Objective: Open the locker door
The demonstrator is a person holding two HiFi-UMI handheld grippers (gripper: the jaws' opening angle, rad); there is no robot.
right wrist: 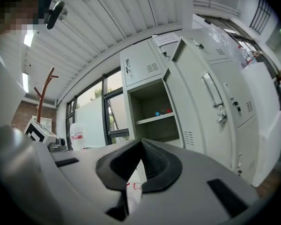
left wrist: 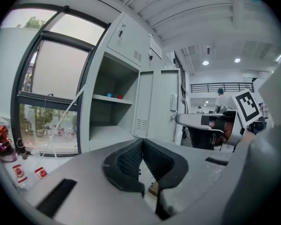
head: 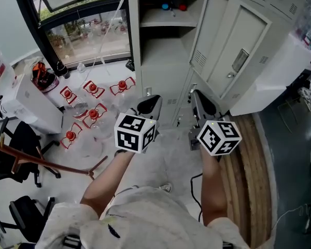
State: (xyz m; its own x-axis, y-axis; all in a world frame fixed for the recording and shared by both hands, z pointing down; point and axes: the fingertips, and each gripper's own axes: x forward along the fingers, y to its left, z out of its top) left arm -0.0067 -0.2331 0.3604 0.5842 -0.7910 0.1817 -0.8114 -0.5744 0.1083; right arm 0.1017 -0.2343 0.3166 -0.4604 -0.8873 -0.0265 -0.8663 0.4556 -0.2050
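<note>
Locker: grey steel, at 12 o'clock from my two tongs. Its upper compartment stands open, with a shelf across it.
Locker door: already swung wide, hanging at 1 o'clock beyond my right tongs. Its handle faces outward and neither tong touches it.
Window: dark-framed, at 11 o'clock, just beside the locker's left wall.
White block: large, at 2 o'clock, close behind the open door's free edge.
White container: at 9 o'clock on the floor, well apart from me.
Wooden strip: runs along the floor at 4 o'clock, under the door's side.
Black chairs: at 8 o'clock, clear of my arms.
Red-brown stand: its pole crosses at 8 o'clock, ending near my left forearm.
Red-topped clear pieces: scattered on the floor at 10 o'clock, between the window and my left tongs.
Left tongs: jaws together, nothing between them, pointing at the closed lower locker panels.
Right tongs: jaws together and empty, just beside the left pair, short of the door.
Blue thing and red thing: small, side by side on the shelf at 12 o'clock.
</note>
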